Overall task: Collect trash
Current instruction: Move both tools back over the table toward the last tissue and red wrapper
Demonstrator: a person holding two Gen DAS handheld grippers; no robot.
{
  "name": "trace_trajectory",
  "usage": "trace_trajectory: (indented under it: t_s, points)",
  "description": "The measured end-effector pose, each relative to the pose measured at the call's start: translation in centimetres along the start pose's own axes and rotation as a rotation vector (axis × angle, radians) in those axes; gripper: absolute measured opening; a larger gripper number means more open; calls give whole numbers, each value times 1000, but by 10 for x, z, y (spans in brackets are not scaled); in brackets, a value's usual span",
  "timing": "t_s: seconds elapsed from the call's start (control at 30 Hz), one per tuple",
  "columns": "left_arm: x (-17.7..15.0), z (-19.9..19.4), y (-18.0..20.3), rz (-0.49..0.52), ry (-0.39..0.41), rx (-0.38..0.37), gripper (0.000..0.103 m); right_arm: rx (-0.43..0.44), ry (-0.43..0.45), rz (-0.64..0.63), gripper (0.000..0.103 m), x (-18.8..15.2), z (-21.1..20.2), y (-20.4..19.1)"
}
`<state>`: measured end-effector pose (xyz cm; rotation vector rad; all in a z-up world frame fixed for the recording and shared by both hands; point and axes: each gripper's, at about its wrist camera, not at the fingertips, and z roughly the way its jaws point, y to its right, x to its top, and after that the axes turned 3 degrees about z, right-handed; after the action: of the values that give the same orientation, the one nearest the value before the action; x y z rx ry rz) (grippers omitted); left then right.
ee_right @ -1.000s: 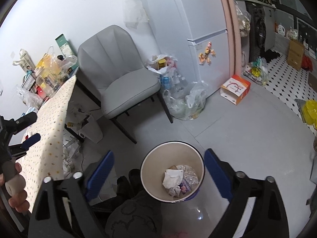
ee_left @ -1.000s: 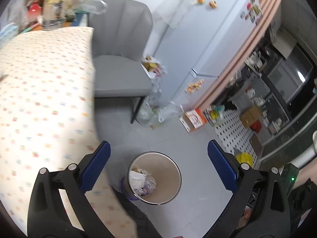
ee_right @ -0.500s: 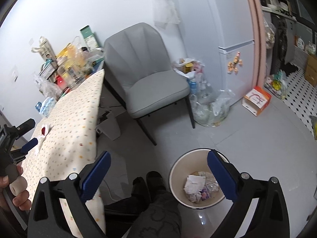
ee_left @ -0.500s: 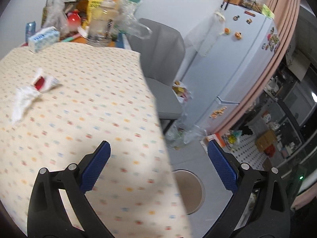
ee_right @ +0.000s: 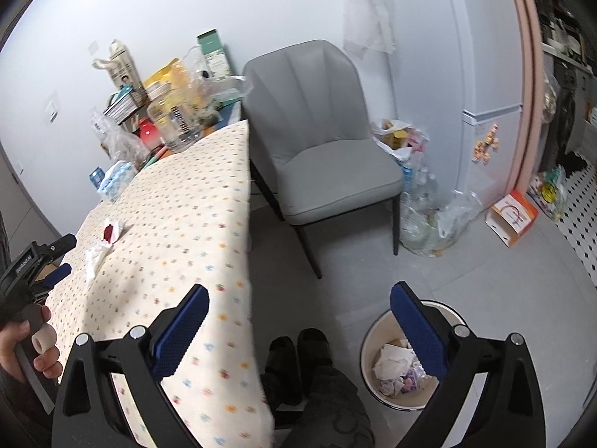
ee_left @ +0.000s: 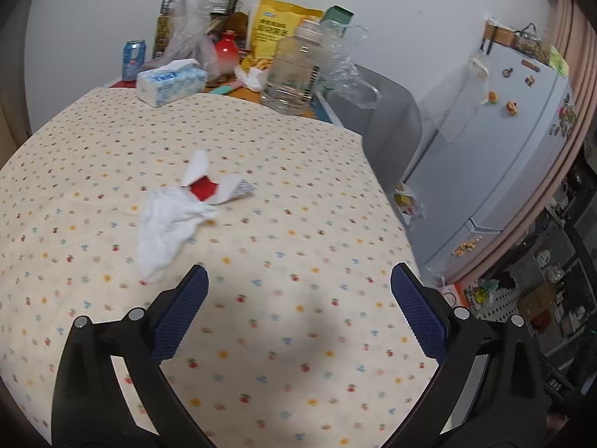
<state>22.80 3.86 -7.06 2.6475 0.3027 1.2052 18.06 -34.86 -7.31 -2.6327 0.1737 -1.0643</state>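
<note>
While both claws gape empty, the left claw hovers near the crumpled tissue.

The left wrist camera looks low across the worktop toward the far wall. The right wrist camera looks down from higher, sharing worktop, chair and fridge.

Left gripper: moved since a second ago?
Yes. The left gripper swung from above the floor bin to over the table, now facing the crumpled tissue.
</note>
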Motion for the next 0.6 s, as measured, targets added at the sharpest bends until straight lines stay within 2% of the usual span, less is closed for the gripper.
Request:
trace_trajectory:
  t_s: [0.2, 0.37, 0.6]
  points:
    - [3, 5, -29, -12, -5, 53, 97, 35, -12, -51, 95, 8, 13, -37]
    - [0, 25, -52, -31, -51, 96, 97, 54, -24, -73, 95, 9, 22, -59]
    - [0, 46, -68, -52, -87, 94, 97, 56, -44, -107, 95, 12, 36, -81]
